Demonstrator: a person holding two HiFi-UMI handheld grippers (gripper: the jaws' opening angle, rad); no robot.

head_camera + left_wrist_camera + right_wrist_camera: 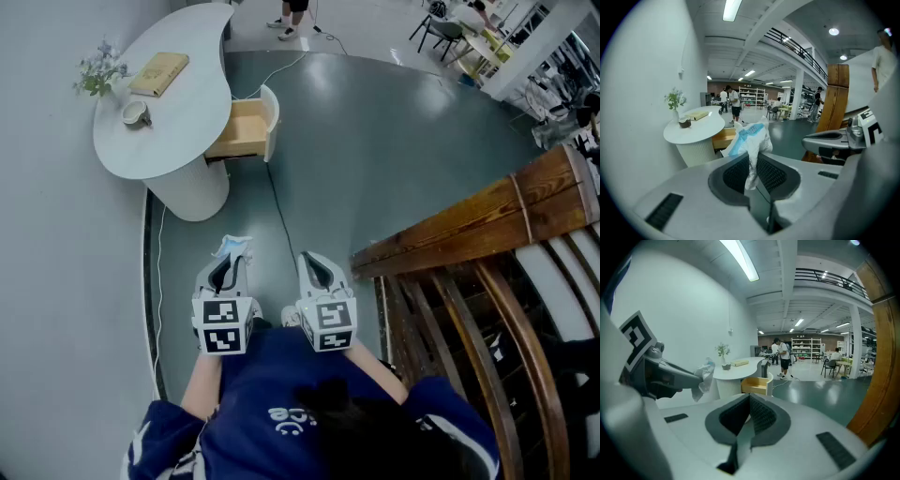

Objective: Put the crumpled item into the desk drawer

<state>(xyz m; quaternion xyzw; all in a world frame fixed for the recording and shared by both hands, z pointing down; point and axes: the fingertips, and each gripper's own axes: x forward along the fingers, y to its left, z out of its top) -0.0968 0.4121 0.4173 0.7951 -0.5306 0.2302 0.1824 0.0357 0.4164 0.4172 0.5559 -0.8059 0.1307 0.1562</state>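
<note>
Left gripper (752,159): jaws pinching the crumpled item (750,138), white and blue, held above the floor (375,159), well apart from the desk (178,103). Right gripper (749,411): jaws pressed together, nothing between them. Drawer (246,128): open at the desk's side.

Your top (272,375): navy, short sleeves, pale print, possibly lettering. On left hand-held gripper (230,253) and right hand-held gripper (315,265): white shells, dark ribbed pads (733,174), black-and-white marker cubes (223,326).
</note>
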